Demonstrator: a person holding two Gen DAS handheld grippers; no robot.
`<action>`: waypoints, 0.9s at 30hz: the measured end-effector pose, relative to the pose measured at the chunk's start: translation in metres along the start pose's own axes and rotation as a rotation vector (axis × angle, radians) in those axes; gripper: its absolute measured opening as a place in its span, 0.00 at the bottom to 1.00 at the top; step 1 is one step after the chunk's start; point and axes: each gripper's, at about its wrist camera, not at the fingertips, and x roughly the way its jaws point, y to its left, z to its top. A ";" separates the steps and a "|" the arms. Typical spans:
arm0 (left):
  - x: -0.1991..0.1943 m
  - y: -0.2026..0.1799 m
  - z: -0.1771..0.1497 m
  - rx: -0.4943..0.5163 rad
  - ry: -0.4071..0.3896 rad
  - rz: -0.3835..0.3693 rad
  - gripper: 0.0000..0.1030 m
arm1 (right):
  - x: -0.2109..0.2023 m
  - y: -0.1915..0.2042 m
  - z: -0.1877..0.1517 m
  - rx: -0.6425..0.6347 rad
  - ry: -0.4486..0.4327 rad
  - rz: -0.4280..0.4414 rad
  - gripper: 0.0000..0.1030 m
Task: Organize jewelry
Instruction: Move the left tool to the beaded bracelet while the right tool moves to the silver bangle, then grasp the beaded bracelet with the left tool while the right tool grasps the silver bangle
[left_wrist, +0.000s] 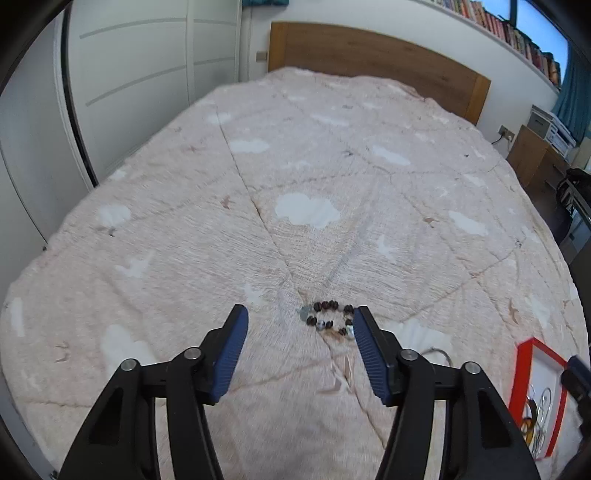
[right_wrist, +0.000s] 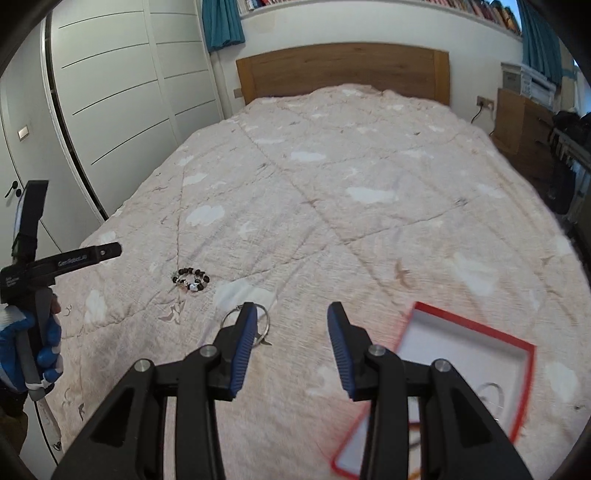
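Both sets of blue-padded fingers stand apart with nothing between the pads: left gripper (left_wrist: 300, 317) spread over the quilt (left_wrist: 314, 177), right gripper (right_wrist: 291, 314) likewise empty. Beaded bracelet (left_wrist: 330, 319) lies flat on the quilt just ahead of the left fingertips, its right edge at, or partly behind, the right-hand pad; from the right wrist view the same bracelet (right_wrist: 191, 279) sits well left of my right tool. Thin metal ring (right_wrist: 245, 321) lies on the quilt at the right gripper's left finger, partly hidden behind it. Red-rimmed tray (right_wrist: 474, 326) lies to the right, some jewelry already in it, items blurred. I judge the step in hand to be the pickup of the bracelet with the left tool. To do it well: I centre the loop between the pads, since it now sits off toward the right one; come down steeply so one pad lands inside the loop and one outside; pinch a single strand of beads, not the whole circle. Soft quilt gives under pressure, so I press lightly to avoid catching fabric. Frames are motion-blurred; I slow before closing. Right tool can take the ring next.
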 end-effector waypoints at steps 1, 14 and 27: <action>0.014 0.000 0.004 -0.002 0.019 -0.003 0.49 | 0.015 0.001 0.000 0.000 0.018 0.012 0.37; 0.145 -0.004 -0.011 0.080 0.188 0.009 0.47 | 0.155 0.007 -0.030 0.040 0.192 0.113 0.37; 0.152 -0.031 -0.029 0.232 0.191 0.024 0.21 | 0.168 0.026 -0.050 -0.032 0.242 0.111 0.13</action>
